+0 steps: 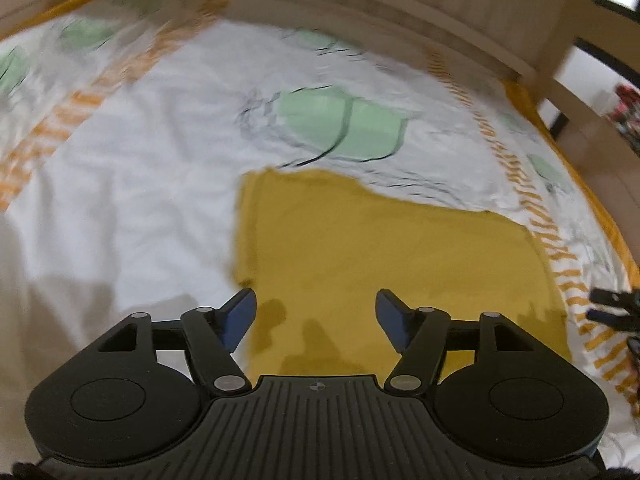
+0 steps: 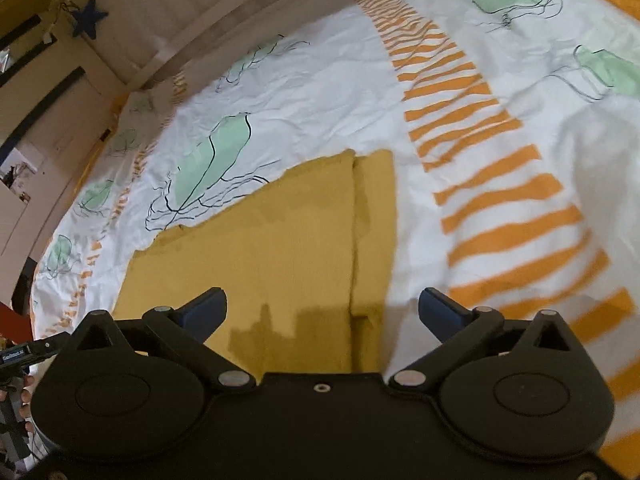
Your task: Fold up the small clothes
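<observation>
The left wrist view is blurred, and in it a wooden bed frame (image 1: 360, 4) is seen curving across the top from 10 to 2 o'clock, with a bright window at 1 o'clock; the fingers of the right gripper (image 1: 612, 306) are caught at the edge at 3 o'clock. None of these is offered by the right wrist view, where instead a dark blue star (image 2: 89, 17) is shown hanging at 11 o'clock, a fold line is seen running down the cloth, and part of a hand (image 2: 16, 396) on the other tool is glimpsed at 8 o'clock.

A yellow cloth (image 1: 384, 264) is laid flat on a white bedsheet (image 1: 140, 184) printed with green shapes and orange stripes. From the left gripper (image 1: 316, 312) it is seen spread ahead from 11 to 2 o'clock, its near part lying under the gap between the fingers. The jaws are held apart and nothing is pinched.

From the right gripper (image 2: 323, 312) the yellow cloth (image 2: 260, 240) is seen ahead from 10 to 12 o'clock, its right edge running down between the fingers, with bedsheet (image 2: 320, 92) beyond. These jaws are spread very wide, with nothing gripped.
</observation>
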A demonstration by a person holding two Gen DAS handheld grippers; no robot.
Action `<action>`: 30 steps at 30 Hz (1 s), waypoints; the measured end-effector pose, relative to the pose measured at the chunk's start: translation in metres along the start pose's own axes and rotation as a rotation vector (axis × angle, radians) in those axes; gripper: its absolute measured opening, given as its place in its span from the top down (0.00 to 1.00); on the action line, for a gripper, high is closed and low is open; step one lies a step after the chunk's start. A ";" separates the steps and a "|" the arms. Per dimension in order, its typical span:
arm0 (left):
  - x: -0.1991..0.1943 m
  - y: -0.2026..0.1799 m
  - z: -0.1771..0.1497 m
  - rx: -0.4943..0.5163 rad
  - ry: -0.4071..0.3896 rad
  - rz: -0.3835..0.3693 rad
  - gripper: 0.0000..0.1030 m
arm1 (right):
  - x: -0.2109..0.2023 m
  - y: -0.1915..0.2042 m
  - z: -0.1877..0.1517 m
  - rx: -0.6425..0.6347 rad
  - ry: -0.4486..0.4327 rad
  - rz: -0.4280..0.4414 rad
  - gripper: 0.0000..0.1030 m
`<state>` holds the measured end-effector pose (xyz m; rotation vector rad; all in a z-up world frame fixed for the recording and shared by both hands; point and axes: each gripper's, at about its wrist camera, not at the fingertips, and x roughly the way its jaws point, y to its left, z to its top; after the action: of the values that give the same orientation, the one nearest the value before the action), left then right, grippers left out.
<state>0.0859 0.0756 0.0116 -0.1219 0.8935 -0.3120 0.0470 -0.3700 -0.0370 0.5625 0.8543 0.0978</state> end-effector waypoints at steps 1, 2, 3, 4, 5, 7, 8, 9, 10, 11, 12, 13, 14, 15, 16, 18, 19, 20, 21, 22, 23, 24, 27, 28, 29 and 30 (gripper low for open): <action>0.006 -0.010 0.005 0.018 -0.004 0.003 0.37 | 0.005 0.000 0.002 -0.003 0.001 0.000 0.00; 0.011 -0.018 0.007 0.032 -0.009 0.000 0.37 | 0.010 0.001 0.005 -0.009 0.004 0.003 0.00; 0.019 -0.029 0.012 0.046 -0.011 -0.005 0.37 | 0.015 0.001 0.007 -0.013 0.007 0.007 0.00; 0.025 -0.037 0.015 0.056 -0.008 -0.006 0.37 | 0.020 0.000 0.010 -0.015 0.010 0.007 0.00; 0.032 -0.046 0.018 0.064 -0.007 -0.005 0.37 | 0.023 -0.002 0.013 -0.014 0.016 0.001 0.00; 0.050 -0.062 0.024 0.086 -0.001 -0.004 0.37 | 0.031 -0.006 0.018 -0.008 0.037 -0.009 0.00; 0.060 -0.068 0.027 0.088 0.008 0.003 0.37 | 0.034 -0.009 0.020 -0.001 0.047 -0.004 0.00; 0.067 -0.073 0.027 0.089 0.019 0.008 0.37 | 0.039 -0.011 0.022 0.008 0.060 0.004 0.00; 0.076 -0.078 0.029 0.084 0.029 0.014 0.37 | 0.044 -0.013 0.024 0.019 0.079 0.012 0.00; 0.084 -0.082 0.031 0.080 0.041 0.012 0.37 | 0.047 -0.016 0.025 0.029 0.097 0.019 0.00; 0.090 -0.085 0.031 0.076 0.055 0.006 0.37 | 0.052 -0.018 0.026 0.041 0.108 0.027 0.00; 0.098 -0.089 0.033 0.078 0.071 -0.001 0.37 | 0.054 -0.020 0.026 0.049 0.112 0.038 0.00; 0.106 -0.092 0.034 0.081 0.090 -0.001 0.37 | 0.057 -0.021 0.025 0.056 0.116 0.053 0.00; 0.114 -0.096 0.034 0.086 0.101 0.007 0.37 | 0.059 -0.023 0.025 0.061 0.122 0.064 0.00; 0.122 -0.099 0.034 0.094 0.114 0.016 0.37 | 0.061 -0.024 0.023 0.061 0.124 0.072 0.00; 0.139 -0.105 0.033 0.102 0.133 0.042 0.37 | 0.062 -0.026 0.021 0.044 0.116 0.089 0.00; 0.148 -0.106 0.032 0.103 0.151 0.051 0.37 | 0.061 -0.027 0.019 0.029 0.113 0.099 0.00; 0.157 -0.107 0.030 0.103 0.170 0.062 0.37 | 0.061 -0.027 0.019 0.019 0.111 0.107 0.00; 0.164 -0.108 0.028 0.106 0.176 0.077 0.31 | 0.060 -0.028 0.018 0.011 0.108 0.116 0.00; 0.167 -0.110 0.027 0.113 0.162 0.089 0.26 | 0.059 -0.030 0.017 0.008 0.101 0.125 0.00; 0.169 -0.111 0.025 0.122 0.149 0.101 0.25 | 0.059 -0.031 0.016 0.009 0.092 0.133 0.00; 0.170 -0.113 0.024 0.130 0.143 0.108 0.20 | 0.058 -0.032 0.016 0.010 0.086 0.140 0.00; 0.175 -0.114 0.021 0.138 0.143 0.100 0.09 | 0.060 -0.030 0.018 -0.008 0.092 0.138 0.00; 0.176 -0.114 0.020 0.135 0.139 0.099 0.08 | 0.062 -0.028 0.020 -0.018 0.099 0.134 0.00; 0.177 -0.115 0.021 0.133 0.137 0.099 0.07 | 0.063 -0.026 0.021 -0.021 0.102 0.130 0.00; 0.177 -0.115 0.020 0.133 0.135 0.100 0.06 | 0.065 -0.024 0.022 -0.019 0.103 0.126 0.00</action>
<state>0.1800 -0.0902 -0.0809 0.0675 1.0059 -0.2876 0.1028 -0.3801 -0.0825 0.5974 0.9165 0.2514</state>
